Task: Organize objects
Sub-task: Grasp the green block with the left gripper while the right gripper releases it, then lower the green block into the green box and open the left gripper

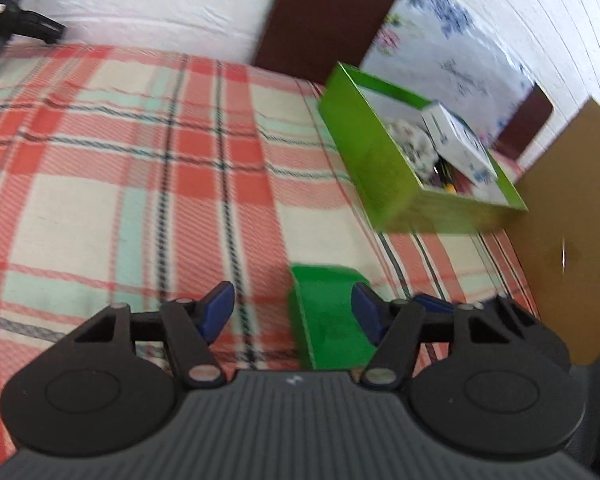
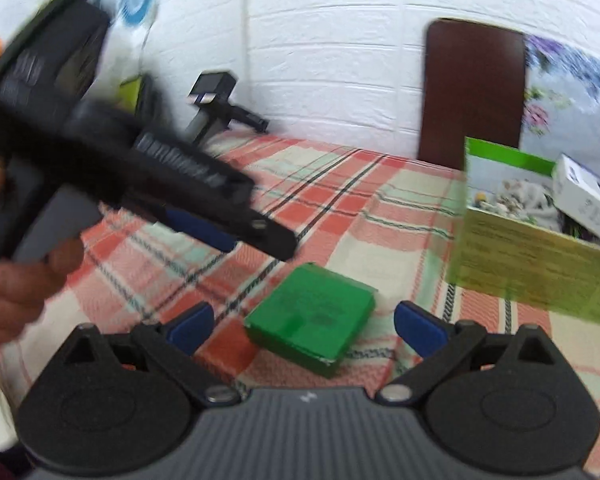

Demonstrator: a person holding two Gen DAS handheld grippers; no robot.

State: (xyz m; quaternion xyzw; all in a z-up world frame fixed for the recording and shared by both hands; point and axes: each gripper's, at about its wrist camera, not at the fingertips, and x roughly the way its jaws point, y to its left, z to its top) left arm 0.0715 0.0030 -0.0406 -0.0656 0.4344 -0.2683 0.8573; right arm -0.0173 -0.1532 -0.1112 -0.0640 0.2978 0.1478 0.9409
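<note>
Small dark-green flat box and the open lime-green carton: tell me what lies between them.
Only bare plaid bedspread separates the small dark-green flat box from the open lime-green carton, clearest in the right wrist view.

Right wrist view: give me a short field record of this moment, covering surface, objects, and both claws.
surface: plaid blanket
green box: lying flat on the blanket, closed
tray: lime green, open, holds a white carton and small items
right claw: open, either side of the green box, not touching
left claw: open, empty
</note>
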